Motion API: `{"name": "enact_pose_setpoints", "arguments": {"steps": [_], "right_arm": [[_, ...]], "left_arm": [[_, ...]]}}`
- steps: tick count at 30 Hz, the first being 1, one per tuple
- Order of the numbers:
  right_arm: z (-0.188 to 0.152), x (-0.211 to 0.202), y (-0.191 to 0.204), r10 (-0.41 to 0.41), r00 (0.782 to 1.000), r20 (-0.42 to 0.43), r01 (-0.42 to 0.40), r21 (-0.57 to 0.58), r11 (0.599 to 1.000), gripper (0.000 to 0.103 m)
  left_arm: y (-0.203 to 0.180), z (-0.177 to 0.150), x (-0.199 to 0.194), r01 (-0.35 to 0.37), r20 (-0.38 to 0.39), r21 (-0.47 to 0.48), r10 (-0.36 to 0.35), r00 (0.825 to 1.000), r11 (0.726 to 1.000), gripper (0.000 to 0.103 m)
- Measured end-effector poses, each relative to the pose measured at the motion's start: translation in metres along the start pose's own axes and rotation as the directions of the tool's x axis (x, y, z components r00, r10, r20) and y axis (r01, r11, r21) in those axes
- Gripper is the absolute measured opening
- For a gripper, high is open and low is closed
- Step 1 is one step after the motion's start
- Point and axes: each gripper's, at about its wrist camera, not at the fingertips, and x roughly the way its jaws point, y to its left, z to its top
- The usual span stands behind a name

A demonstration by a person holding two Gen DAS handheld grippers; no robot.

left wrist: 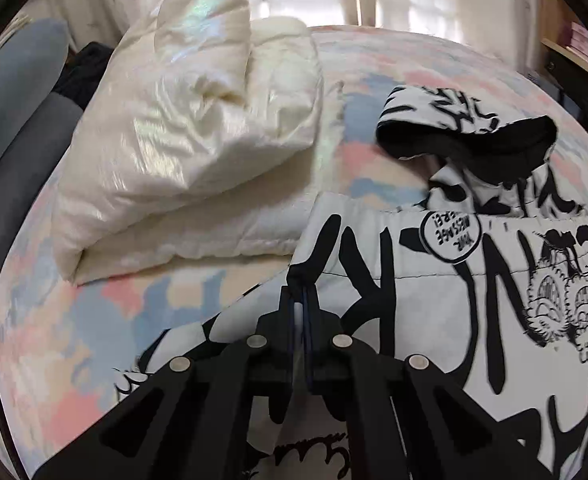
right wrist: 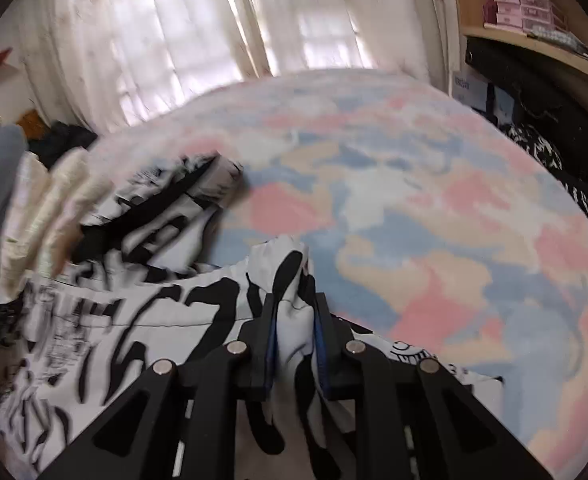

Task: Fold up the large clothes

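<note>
Black-and-white graffiti-print padded jacket [left wrist: 433, 300] fills my lower frames; my left gripper [left wrist: 302, 300] pinches its edge, my right gripper [right wrist: 294, 308] clamps a bunched fold. Round badge lettering [left wrist: 449, 232], upside down, perhaps "YOUR MESSAGE".

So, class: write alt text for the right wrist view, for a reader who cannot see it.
The right gripper pinches a bunched fold of a black-and-white printed garment lying on a bed with a pastel pink, blue and peach cover. Pale curtains hang behind.
</note>
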Motion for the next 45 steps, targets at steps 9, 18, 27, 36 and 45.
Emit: {"name": "enact_pose_setpoints", "arguments": {"steps": [9, 18, 27, 36, 45], "right_arm": [[-0.010, -0.006, -0.022, 0.035, 0.999, -0.036, -0.030, 0.131, 0.991, 0.041], [-0.033, -0.063, 0.039, 0.143, 0.990, 0.003, -0.143, 0.022, 0.990, 0.041], [-0.066, -0.022, 0.039, 0.059, 0.997, -0.050, -0.060, -0.013, 0.998, 0.039], [-0.075, -0.053, -0.066, -0.143, 0.989, -0.028, 0.145, 0.115, 0.983, 0.037], [-0.092, -0.115, -0.017, 0.079, 0.997, 0.014, -0.081, 0.176, 0.981, 0.037]], "left_arm": [[-0.005, -0.014, 0.007, -0.037, -0.030, 0.021, 0.038, 0.999, 0.999, 0.010], [-0.029, -0.031, -0.065, 0.121, 0.080, -0.017, -0.119, 0.990, 0.993, 0.014], [-0.024, -0.056, -0.022, 0.006, 0.001, 0.000, -0.006, 1.000, 1.000, 0.014], [0.024, -0.056, -0.021, 0.062, -0.032, -0.123, -0.066, 0.997, 0.990, 0.009], [-0.011, -0.076, -0.105, 0.108, 0.041, -0.041, -0.107, 0.993, 0.993, 0.016]]}}
